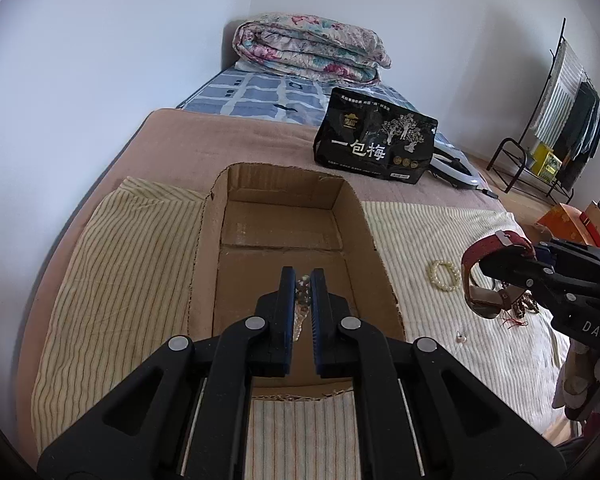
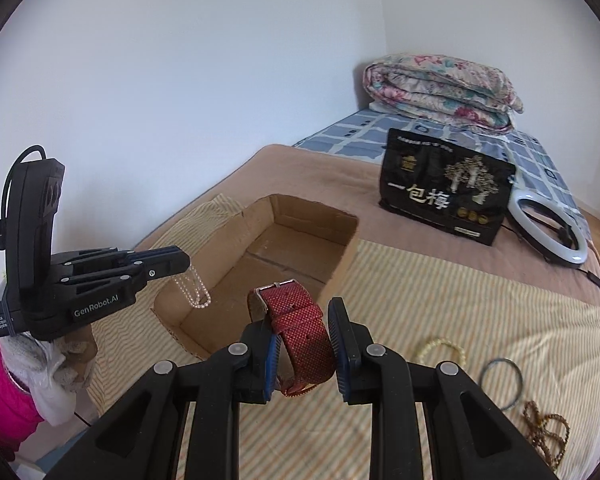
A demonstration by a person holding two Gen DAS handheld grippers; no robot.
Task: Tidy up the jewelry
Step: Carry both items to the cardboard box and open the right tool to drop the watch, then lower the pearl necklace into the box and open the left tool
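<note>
While both hover at box [image 1: 300, 240] rim, L jaws clamp pearl strand [image 2: 194, 290], R jaws – red strap [image 2: 300, 328].

Soft, even daylight in both views, bright on the white wall [image 1: 100, 60] with no hard glare; shadows faint, deepest inside the cardboard box [image 2: 300, 240]. Strong fisheye bowing, black vignette at all corners, bed edge [image 1: 112, 152] curved. Focus sharp mid-frame, slightly softer toward the rim and on the near gripper bodies; no motion blur evident.
</note>
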